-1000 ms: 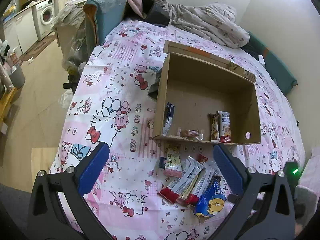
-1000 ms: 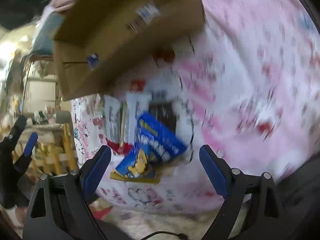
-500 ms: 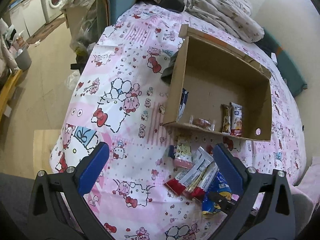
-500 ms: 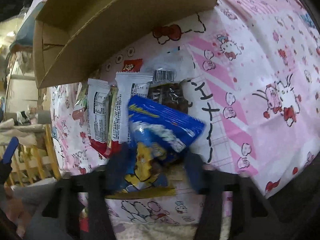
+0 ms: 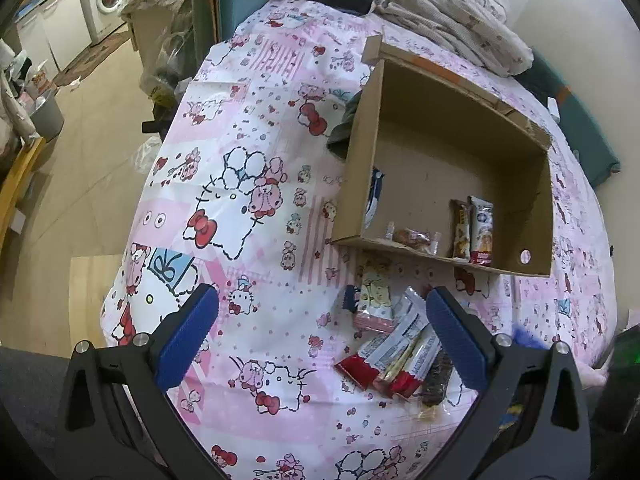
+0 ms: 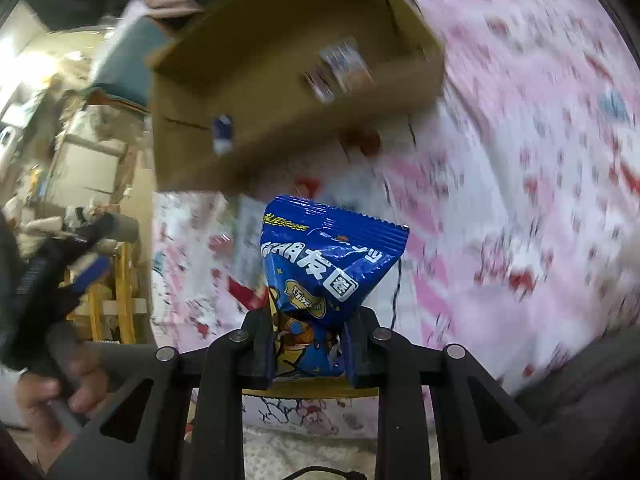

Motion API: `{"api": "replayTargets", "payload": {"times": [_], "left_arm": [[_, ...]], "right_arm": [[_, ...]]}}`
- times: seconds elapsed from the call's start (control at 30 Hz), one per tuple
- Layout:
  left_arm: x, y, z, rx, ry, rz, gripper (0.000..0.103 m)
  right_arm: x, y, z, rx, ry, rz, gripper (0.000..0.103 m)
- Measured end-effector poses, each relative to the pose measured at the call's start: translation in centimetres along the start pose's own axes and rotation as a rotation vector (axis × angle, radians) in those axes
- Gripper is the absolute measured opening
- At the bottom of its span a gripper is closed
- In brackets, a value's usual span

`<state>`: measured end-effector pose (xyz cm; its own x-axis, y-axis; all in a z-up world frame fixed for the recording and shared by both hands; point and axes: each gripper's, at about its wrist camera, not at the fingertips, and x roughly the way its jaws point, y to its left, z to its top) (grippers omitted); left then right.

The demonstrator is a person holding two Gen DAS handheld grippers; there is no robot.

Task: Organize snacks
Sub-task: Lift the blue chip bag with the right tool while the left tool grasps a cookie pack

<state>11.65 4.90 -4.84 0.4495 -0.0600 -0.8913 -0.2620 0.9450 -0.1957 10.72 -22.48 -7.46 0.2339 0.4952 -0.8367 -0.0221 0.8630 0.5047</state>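
The right claw (image 6: 310,346) now pinches the bottom of the blue bag (image 6: 328,264); a moment ago its fingers were spread wide around the bag as it lay on the pile; now the bag is up off the bedsheet (image 6: 520,200) and sticks up in front of the camera; the view is blurry, so the claw seems to be moving. The box (image 6: 280,80) sits just above it; I think the bag goes in there next. The left claw (image 5: 320,336) is spread open and holds nothing; it hangs over the bedsheet near the pile of snacks (image 5: 394,354); the blue bag is gone from that pile. A few snacks already lie inside the box.
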Motion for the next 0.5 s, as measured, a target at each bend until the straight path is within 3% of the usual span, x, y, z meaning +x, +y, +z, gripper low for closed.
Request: {"api": "replayTargets", "payload": {"times": [0.2, 0.33, 0.47, 0.5], "left_arm": [[0.9, 0.7, 0.1, -0.027, 0.019, 0.000, 0.101], [2.3, 0.5, -0.2, -0.013, 0.048, 0.001, 0.095], [5.0, -0.9, -0.6, 0.038, 0.120, -0.019, 0.068], [5.5, -1.3, -0.7, 0.050, 0.129, -0.027, 0.065]], "right_arm": [[-2.1, 0.6, 2.6, -0.097, -0.071, 0.024, 0.026], [-1.2, -0.8, 2.7, -0.049, -0.082, 0.052, 0.026], [-0.5, -2.3, 3.0, 0.033, -0.063, 0.064, 0.026], [-0.6, -2.4, 3.2, 0.036, -0.067, 0.063, 0.026]]}}
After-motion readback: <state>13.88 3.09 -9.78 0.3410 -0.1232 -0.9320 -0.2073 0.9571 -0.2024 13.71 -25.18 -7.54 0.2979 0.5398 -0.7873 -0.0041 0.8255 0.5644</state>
